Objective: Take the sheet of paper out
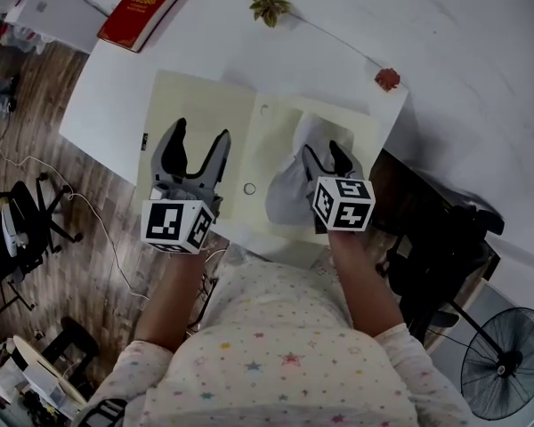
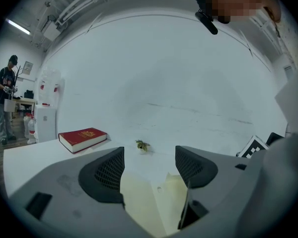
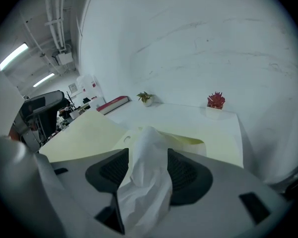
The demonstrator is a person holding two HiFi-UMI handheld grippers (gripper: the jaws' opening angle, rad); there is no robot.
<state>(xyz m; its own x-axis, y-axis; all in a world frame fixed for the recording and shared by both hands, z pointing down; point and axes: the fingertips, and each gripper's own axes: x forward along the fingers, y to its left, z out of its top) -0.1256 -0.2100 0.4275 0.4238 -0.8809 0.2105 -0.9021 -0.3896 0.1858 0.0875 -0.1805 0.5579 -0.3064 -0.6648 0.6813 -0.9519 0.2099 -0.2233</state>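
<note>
the right gripper (image 1: pixel 323 154) has its jaws pinching the white sheet of paper (image 1: pixel 289 194), bunched up over the open cream folder (image 1: pixel 196 105) on the counter (image 1: pixel 107 114), so a hard pull may rip it or drag the folder, because the left gripper (image 1: pixel 202 132) has its jaws spread wide, holding nothing down.

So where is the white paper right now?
Head view, right side: the white paper is pinched in the right gripper, over the open yellow folder.

White table (image 1: pixel 98 118) bears red book (image 1: pixel 144 7), cream folder (image 1: pixel 200 105), green plant (image 1: pixel 269 8), red plant (image 1: pixel 387 79).
</note>
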